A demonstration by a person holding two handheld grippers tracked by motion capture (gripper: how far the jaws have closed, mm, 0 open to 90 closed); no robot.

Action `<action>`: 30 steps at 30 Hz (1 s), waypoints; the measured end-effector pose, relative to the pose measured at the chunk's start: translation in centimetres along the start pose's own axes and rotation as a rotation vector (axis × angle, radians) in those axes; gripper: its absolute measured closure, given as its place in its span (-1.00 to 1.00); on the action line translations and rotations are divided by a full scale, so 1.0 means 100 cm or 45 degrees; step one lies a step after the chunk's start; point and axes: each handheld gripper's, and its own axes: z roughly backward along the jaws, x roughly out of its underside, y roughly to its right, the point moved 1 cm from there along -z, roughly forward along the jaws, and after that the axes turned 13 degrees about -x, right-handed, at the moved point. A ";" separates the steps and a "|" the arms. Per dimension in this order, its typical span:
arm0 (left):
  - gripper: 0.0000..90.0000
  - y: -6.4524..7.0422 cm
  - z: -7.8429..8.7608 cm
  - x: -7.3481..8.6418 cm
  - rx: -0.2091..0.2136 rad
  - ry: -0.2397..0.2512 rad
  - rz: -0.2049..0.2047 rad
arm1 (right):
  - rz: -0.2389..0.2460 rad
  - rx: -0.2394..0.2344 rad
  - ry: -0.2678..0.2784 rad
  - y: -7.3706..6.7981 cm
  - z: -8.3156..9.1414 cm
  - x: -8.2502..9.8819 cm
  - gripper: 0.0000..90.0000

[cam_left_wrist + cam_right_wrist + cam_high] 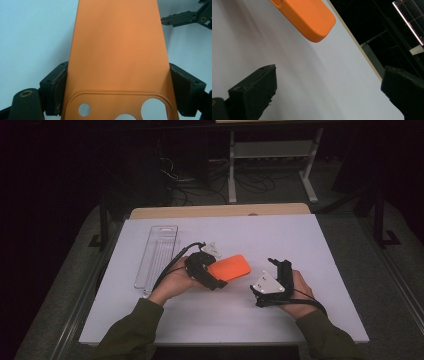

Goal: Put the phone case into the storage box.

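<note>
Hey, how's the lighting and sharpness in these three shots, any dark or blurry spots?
High view: the white table is lit, the room behind nearly black. Left gripper view: the orange phone case is evenly lit and sharp, the table bluish. Right gripper view: the case's end is soft, the near fingers dark.

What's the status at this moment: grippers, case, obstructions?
Left gripper shut on orange phone case. Right gripper open, empty, off to the side. Clear plastic tray lies apart.

Orange phone case [117, 50] clamped between black jaws over white table [32, 37]; other gripper [190, 18] top right
</note>
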 end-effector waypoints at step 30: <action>-0.66 0.000 0.001 0.000 -0.002 -0.021 -0.029 | 0.339 0.162 -0.021 -0.014 -0.001 -0.010 -1.00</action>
